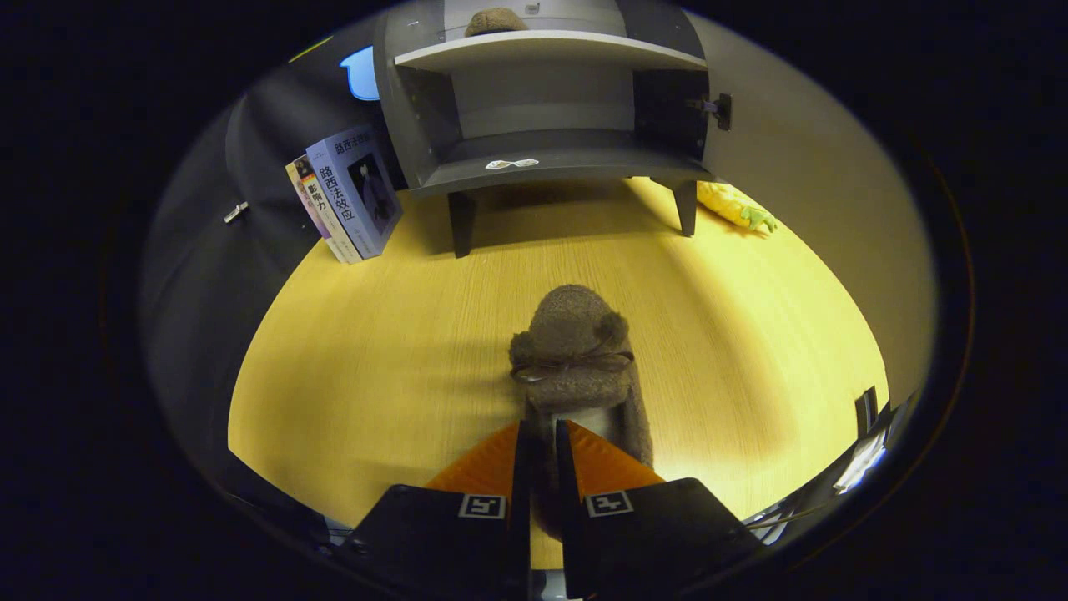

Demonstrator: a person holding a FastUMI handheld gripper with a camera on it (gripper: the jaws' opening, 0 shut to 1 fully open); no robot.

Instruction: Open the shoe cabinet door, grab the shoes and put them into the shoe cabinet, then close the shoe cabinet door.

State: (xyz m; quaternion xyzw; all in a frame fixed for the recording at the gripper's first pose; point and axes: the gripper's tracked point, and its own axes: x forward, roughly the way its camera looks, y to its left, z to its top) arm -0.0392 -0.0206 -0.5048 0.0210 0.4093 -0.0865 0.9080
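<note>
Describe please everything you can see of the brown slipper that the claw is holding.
The brown slipper looks fuzzy, like fleece or wool, with a rounded closed toe, two small pom-poms and a thin dark bow across the top. Its lighter inner lining shows at the opening. It points toward the open shoe cabinet, toe away from the claw. The claw is shut on the heel edge, both fingers pressing the fabric between them. Whether it rests on the wooden table or hangs just above, I cannot tell.
</note>
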